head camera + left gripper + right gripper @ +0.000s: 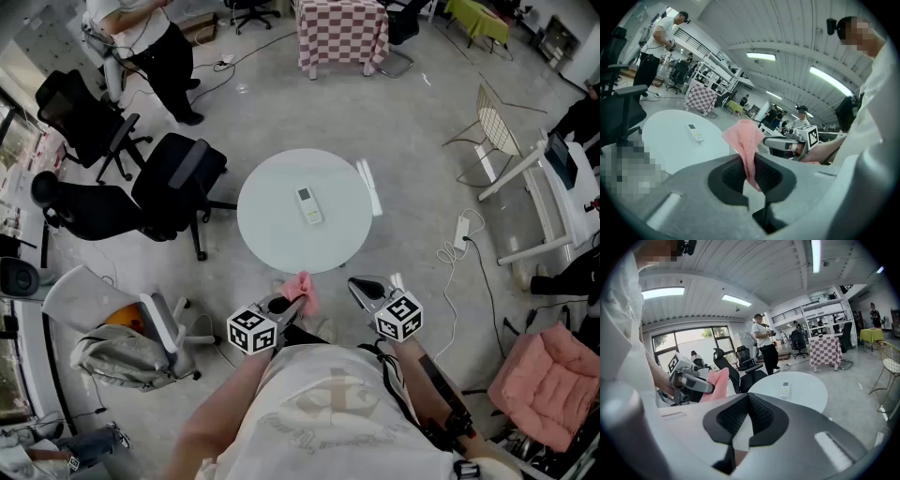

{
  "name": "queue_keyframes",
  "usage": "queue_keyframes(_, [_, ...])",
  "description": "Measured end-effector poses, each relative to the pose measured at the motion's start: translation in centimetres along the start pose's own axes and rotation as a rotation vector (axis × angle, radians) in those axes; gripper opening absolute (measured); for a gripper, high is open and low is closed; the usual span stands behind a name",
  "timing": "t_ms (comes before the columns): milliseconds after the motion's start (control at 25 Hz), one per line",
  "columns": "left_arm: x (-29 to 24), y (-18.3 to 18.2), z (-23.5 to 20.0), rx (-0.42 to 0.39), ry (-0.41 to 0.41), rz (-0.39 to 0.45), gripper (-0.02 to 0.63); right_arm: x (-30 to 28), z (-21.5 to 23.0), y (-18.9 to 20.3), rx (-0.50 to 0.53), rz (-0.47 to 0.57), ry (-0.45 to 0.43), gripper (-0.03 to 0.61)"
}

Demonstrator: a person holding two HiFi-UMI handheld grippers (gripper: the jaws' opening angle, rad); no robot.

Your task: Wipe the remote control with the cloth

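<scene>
A white remote control (308, 205) lies near the middle of the round white table (272, 234); both gripper views also show the remote control (695, 133) (785, 389). My left gripper (292, 304) is shut on a pink cloth (301, 290), which sticks up between its jaws as a pink cloth (746, 145). It hovers just short of the table's near edge. My right gripper (362, 287) is shut with nothing in it, beside the left one. From the right gripper view the pink cloth (715, 384) shows at the left.
Black office chairs (173, 187) stand left of the table, a grey chair with a bag (122, 337) nearer me. A person (155, 47) stands at the far left. A checked-cloth table (341, 33) is beyond, a power strip (461, 230) and desks at the right.
</scene>
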State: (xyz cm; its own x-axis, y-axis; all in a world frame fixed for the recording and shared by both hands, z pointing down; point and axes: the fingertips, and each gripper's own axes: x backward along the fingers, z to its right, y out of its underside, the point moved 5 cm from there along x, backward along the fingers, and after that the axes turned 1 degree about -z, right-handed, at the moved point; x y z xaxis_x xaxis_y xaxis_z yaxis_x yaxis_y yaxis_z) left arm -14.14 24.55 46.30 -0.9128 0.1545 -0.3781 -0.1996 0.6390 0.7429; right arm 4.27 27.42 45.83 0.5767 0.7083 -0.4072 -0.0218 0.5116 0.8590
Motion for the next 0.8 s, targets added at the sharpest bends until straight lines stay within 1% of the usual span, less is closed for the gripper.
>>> queue_keyframes(160, [1.2, 0.0, 0.1, -0.016, -0.014, 0.008, 0.020, -0.7, -1.6, -0.5, 0.038, 0.012, -0.025, 0.008])
queue_keyframes(360, [1.8, 0.5, 1.1, -0.024, -0.013, 0.011, 0.020, -0.6, -2.4, -0.3, 0.036, 0.022, -0.020, 0.008])
queue_keyframes(520, [2.2, 0.6, 1.1, -0.028, -0.019, 0.006, 0.020, -0.2, -2.2, 0.1, 0.012, 0.030, 0.011, 0.008])
queue_keyframes(800, [1.8, -0.4, 0.7, -0.031, -0.026, 0.007, 0.020, 0.3, -0.9, 0.3, -0.006, 0.023, 0.074, 0.008])
